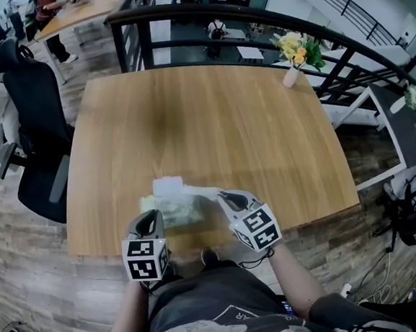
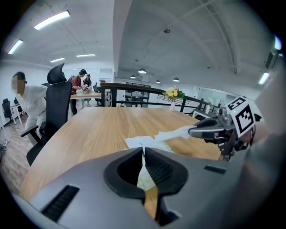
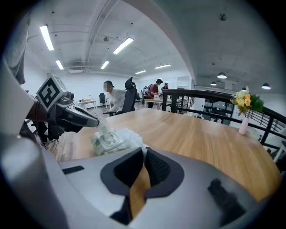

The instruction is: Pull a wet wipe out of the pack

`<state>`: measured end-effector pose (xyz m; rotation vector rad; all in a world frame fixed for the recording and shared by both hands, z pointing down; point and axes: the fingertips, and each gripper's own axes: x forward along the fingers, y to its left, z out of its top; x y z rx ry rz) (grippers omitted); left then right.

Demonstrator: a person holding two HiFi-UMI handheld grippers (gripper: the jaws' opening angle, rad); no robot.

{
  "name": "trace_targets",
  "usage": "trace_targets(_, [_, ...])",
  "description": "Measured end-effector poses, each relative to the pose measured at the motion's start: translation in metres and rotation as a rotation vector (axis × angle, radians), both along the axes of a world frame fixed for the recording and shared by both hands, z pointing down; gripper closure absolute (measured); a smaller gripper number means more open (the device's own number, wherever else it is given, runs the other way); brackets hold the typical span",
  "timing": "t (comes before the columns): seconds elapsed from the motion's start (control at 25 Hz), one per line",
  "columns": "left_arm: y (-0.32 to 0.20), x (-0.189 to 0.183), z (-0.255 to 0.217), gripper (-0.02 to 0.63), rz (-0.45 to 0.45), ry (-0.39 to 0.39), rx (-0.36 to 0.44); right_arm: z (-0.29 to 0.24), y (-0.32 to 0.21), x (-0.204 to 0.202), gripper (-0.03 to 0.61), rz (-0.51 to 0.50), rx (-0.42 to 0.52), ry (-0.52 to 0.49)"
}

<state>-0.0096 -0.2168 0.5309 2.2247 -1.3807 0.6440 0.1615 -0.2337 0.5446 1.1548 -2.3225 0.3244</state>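
Observation:
The pale green wet wipe pack (image 1: 174,209) lies near the front edge of the wooden table (image 1: 211,118), its white lid flap (image 1: 168,185) open toward the far side. My left gripper (image 1: 151,214) is shut on the pack's near left edge; in the left gripper view the film sits pinched between its jaws (image 2: 143,152). A white wipe (image 1: 199,193) stretches rightward from the pack's opening. My right gripper (image 1: 223,195) is shut on its end. The left gripper view shows the wipe (image 2: 172,134) drawn out to the right gripper (image 2: 192,132). In the right gripper view the pack (image 3: 111,141) lies under the left gripper (image 3: 96,124).
A pink vase of yellow flowers (image 1: 294,56) stands at the table's far right corner. A black office chair (image 1: 36,140) sits at the left side. A black railing (image 1: 252,13) runs behind the table. People (image 2: 27,96) are in the background.

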Motion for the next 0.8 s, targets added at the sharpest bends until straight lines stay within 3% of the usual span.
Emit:
trace_targets(0.28, [0.001,-0.004,-0.010,0.588,0.018,0.025,0.018,-0.013,-0.005,0.004,0.546,0.052,0.028,-0.008])
trace_targets(0.8, [-0.008,-0.003,-0.046,0.581,0.067,0.072,0.129,-0.053,-0.010,0.000,0.546,0.107,0.110,-0.024])
